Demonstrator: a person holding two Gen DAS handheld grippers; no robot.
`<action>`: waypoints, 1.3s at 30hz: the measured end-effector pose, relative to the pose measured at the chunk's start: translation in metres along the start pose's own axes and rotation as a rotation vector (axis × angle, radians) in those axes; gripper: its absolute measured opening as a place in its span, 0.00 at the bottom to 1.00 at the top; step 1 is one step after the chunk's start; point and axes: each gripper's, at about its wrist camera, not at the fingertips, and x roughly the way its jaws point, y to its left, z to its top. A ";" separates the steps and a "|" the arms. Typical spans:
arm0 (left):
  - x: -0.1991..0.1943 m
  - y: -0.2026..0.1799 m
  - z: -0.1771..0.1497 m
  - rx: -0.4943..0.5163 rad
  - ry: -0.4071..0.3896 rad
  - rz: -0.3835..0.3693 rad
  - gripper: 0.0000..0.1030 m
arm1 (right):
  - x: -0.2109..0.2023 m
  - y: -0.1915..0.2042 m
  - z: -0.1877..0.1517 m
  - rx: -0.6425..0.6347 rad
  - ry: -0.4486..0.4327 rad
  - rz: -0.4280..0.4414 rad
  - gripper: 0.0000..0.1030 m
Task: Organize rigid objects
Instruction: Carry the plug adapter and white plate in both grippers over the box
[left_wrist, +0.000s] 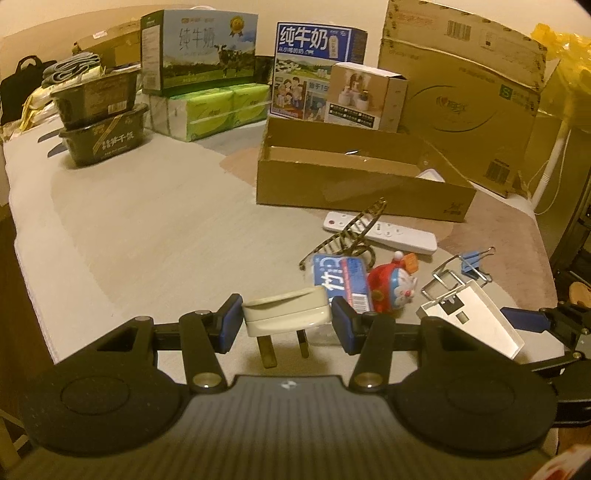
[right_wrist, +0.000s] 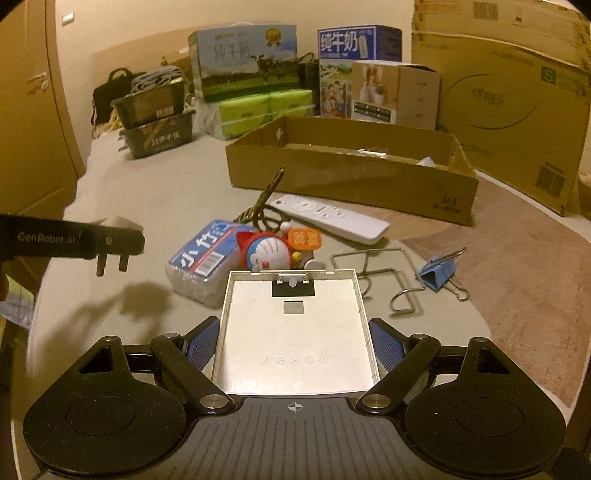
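Progress looks small so far: most of the loose things lie on the table in front of the cardboard box (right_wrist: 347, 173), and only a white object in its far corner and something small and shiny show inside. Your left gripper (left_wrist: 287, 325) holds the white plug (left_wrist: 285, 312), with the left pad against its side; the right pad seems to have a small gap, so I cannot tell if the grip is fully firm. In the right wrist view the plug hangs in the air with its prongs down, well apart from the box. Your right gripper (right_wrist: 293, 343) is spread around the flat white case (right_wrist: 295, 332), which lies on the table between the fingers; they stand just beside its edges and I judge they are not yet pressing. On the table you have the remote (right_wrist: 328, 214), the tissue pack (right_wrist: 203, 258), the cat toy (right_wrist: 267, 251), the blue clip (right_wrist: 436, 275), the wire hook (right_wrist: 384, 280) and the striped hair clip (right_wrist: 266, 199). By my judgement, nearly all of the sorting is left.
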 end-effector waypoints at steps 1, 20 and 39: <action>-0.001 -0.002 0.001 0.002 -0.002 -0.001 0.47 | -0.002 -0.001 0.001 0.005 -0.002 -0.001 0.83; -0.011 -0.035 0.027 0.066 -0.034 -0.041 0.47 | -0.025 -0.034 0.023 0.098 -0.055 -0.047 0.83; 0.008 -0.044 0.075 0.067 -0.079 -0.101 0.47 | -0.020 -0.062 0.056 0.117 -0.069 -0.084 0.83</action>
